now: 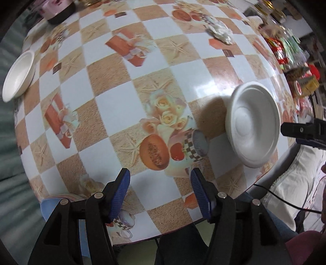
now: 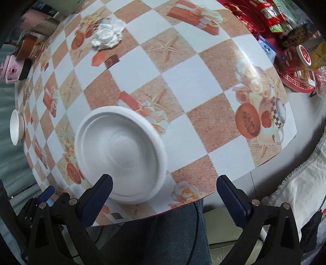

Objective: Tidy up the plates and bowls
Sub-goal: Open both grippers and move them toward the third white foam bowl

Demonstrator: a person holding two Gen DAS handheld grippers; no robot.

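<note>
Right wrist view puts the white plate (image 2: 122, 157) at lower centre on the tabletop (image 2: 203, 81), between your wide-apart right tongs (image 2: 165, 195). Left tongs (image 1: 161, 193) also gape, empty. It looks light, flimsy foam: pinch its rim gently.

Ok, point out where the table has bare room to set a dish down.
Bare room: the middle of the table, between the bowl at its edge, the plate and the crumpled tissue. Crowded: the far corner beyond the tissue, packed with snack packets.
</note>
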